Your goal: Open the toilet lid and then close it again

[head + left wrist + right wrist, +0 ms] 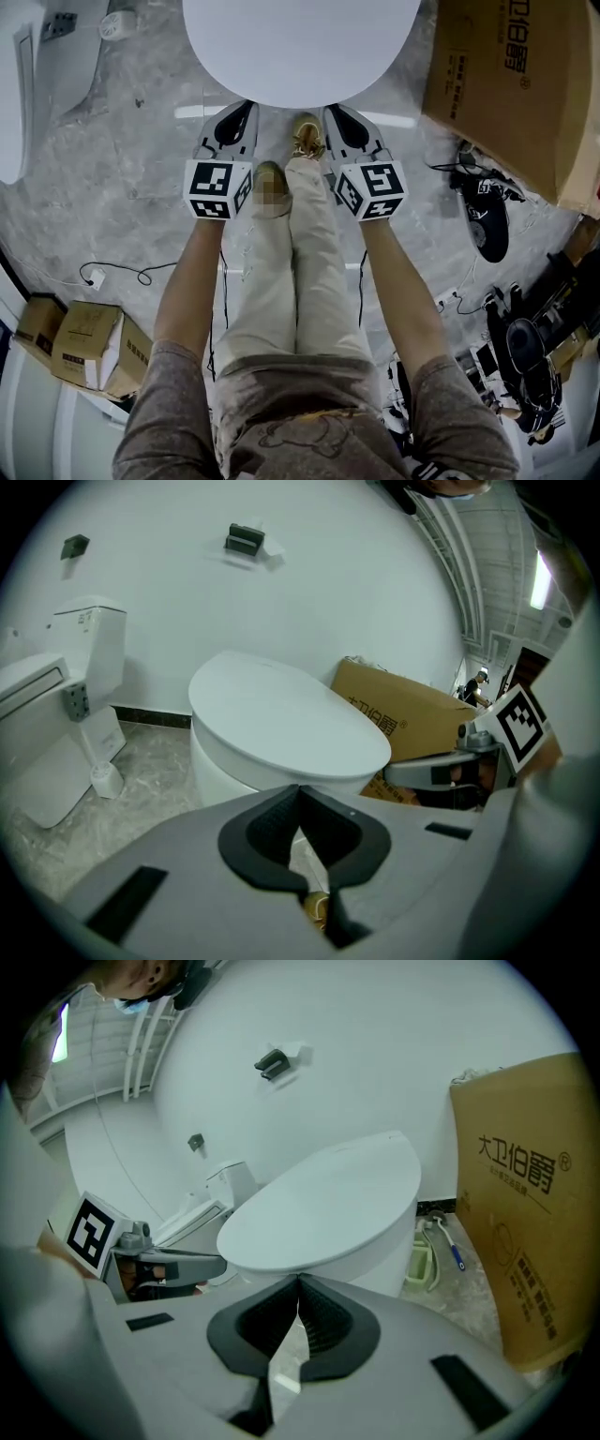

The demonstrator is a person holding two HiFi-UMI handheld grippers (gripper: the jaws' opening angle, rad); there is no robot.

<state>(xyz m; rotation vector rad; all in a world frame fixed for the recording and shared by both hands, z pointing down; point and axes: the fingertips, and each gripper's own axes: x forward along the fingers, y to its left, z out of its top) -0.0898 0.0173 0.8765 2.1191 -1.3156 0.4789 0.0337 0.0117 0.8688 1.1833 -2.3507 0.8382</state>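
Pinching on nothing at all, the left gripper (300, 791) has its fingers (264, 829) pressed tip to tip. The right gripper (298, 1284) matches it, ribbed black faces meeting in a thin seam with nothing caught between.

Both point forward and down at the front edge of the toilet lid (300, 47). It lies flat and closed on the bowl (217, 769), just ahead of the tips and apart from them.

My read: closed fingers make a narrow wedge, handy for slipping under that front lip and levering upward. One sits either side of centre, so the lift should go evenly.

The lid looks like smooth, glossy white plastic, a broad rounded oval with a thin overhanging rim. It's slick, so a hooking push from beneath seems safer than a pinch. Opening has not begun.

Further out there's grey veined marble floor (122, 178), hard and polished. A brown cardboard box (511, 84) with printed characters stands close on the toilet's right. A second white toilet (56, 714) and a brush (101, 766) sit off to the left.
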